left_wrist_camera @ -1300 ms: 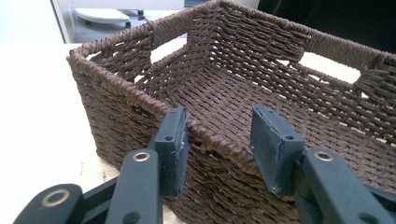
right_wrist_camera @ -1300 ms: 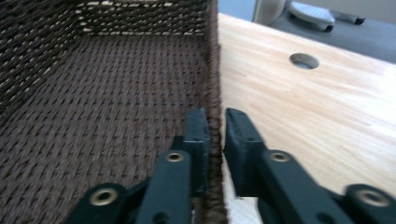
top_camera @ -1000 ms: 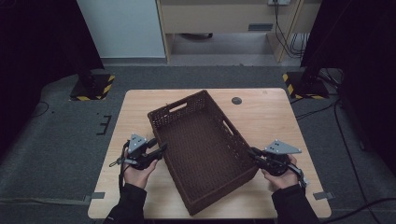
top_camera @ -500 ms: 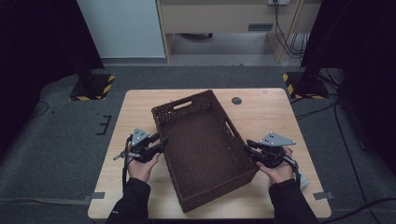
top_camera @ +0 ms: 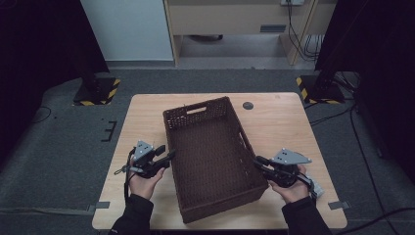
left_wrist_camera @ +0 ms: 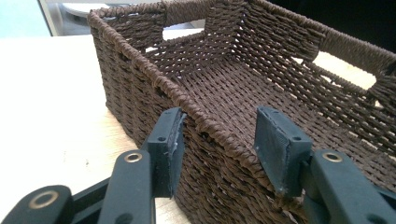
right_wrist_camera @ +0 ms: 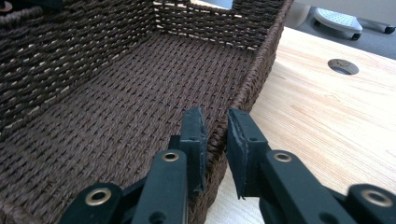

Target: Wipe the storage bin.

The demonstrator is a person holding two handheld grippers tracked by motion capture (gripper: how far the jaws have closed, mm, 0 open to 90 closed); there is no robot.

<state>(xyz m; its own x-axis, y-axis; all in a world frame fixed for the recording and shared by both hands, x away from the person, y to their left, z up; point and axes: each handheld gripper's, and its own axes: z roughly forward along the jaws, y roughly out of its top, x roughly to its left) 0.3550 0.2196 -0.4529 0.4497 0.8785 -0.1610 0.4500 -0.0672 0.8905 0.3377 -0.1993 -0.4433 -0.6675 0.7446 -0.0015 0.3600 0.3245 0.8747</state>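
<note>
Basket sits turned straighter vs before; left gripper straddles rim, opening wide; right gripper narrow, easing, rim between.

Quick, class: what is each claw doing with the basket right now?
Left claw: open, jaws astride the left wall of the wicker basket, inner pad clear of it.
Right claw: jaws astride the right wall, just been easing open; grip cannot be told.

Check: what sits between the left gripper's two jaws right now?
The basket's woven side wall and rim, straddled by the left gripper, as its own view shows.
</note>
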